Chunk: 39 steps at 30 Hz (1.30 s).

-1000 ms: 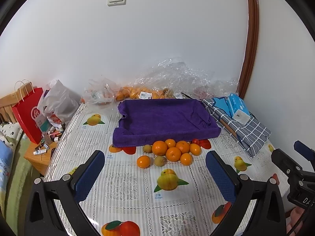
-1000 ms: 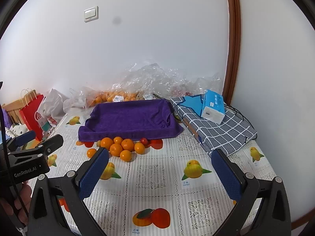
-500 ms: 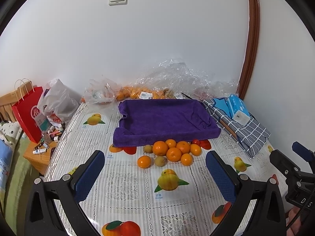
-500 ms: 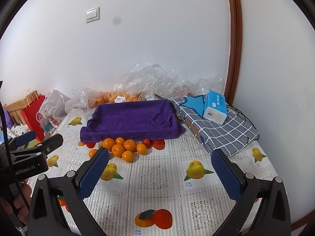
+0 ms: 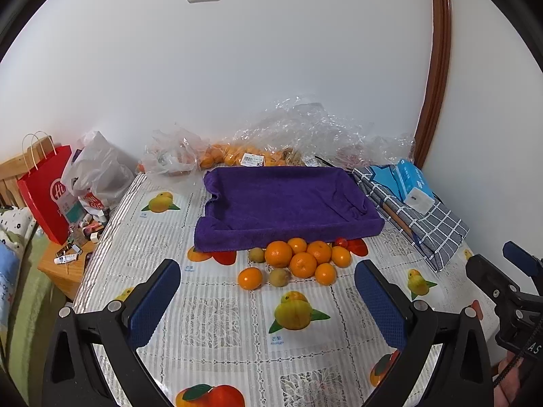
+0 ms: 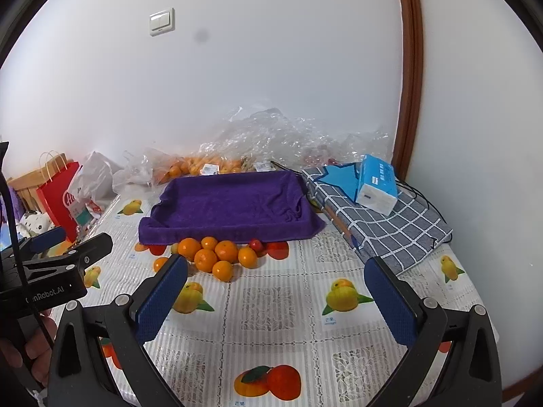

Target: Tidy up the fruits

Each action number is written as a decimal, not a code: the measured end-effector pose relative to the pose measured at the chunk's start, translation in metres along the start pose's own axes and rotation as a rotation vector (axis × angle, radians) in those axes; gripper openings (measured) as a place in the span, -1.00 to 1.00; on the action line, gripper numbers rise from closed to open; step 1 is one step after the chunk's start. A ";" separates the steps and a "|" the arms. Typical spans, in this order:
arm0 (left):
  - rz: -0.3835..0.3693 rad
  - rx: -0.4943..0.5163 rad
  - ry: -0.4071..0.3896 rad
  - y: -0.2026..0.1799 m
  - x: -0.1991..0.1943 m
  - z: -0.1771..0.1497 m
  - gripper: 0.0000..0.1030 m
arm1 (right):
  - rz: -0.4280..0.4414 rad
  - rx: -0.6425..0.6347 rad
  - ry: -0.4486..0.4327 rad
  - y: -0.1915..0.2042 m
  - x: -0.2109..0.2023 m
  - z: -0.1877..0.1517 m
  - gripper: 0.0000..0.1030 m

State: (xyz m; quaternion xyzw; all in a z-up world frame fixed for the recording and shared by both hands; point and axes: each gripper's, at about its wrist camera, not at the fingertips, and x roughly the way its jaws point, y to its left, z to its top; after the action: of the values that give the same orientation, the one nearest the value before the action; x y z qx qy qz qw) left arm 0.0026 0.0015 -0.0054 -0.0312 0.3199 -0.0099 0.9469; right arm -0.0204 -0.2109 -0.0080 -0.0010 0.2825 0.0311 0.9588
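**A:** so where's the fruit sitting right now?

**B:** the pile of oranges [image 5: 298, 259] is lying on the table [image 5: 217, 322], touching the front edge of the purple towel tray [image 5: 288, 200]. There's a couple of small greenish-brown fruits [image 5: 279, 276] mixed in and a little red one [image 5: 341, 242] at the pile's 3 o'clock end. The pile is running left to right along the tray's front.

**A:** which claw is closer?

**B:** I'm guessing the left claw [image 5: 268, 296]. The pile is sitting dead ahead at its 12 o'clock, near. From the right claw [image 6: 276, 290] the pile [image 6: 217, 254] is lying off at about 11 o'clock, partly behind its left finger. Both claws are hanging wide open with nothing in them.

**A:** anything blocking?

**B:** not really, the tablecloth between is bare. The tray is looking empty, so probably nothing is sorted yet. A checked cloth bundle [image 6: 383, 227] with a blue tissue pack [image 6: 376, 183] is sitting at the tray's 3 o'clock, crinkly plastic bags [image 5: 305, 135] with more oranges at its 12 o'clock, and a red paper bag [image 5: 45, 190] way off at 9.
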 end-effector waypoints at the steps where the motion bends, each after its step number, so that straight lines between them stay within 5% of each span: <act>1: -0.002 0.002 0.000 0.000 0.001 0.001 1.00 | 0.002 0.001 0.002 0.000 0.002 0.001 0.99; 20: 0.026 0.028 0.085 0.020 0.067 -0.009 1.00 | -0.028 -0.018 0.120 0.007 0.082 -0.010 0.99; 30: 0.003 -0.025 0.159 0.053 0.122 -0.027 1.00 | -0.051 -0.054 0.150 0.007 0.148 -0.032 0.99; 39: -0.005 -0.128 0.199 0.088 0.149 -0.039 0.89 | 0.023 0.012 0.240 0.001 0.194 -0.042 0.76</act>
State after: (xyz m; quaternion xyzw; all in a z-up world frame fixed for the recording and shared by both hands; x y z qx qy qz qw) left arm 0.0977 0.0815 -0.1320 -0.0914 0.4122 0.0052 0.9065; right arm 0.1198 -0.1990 -0.1485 0.0041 0.3954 0.0400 0.9177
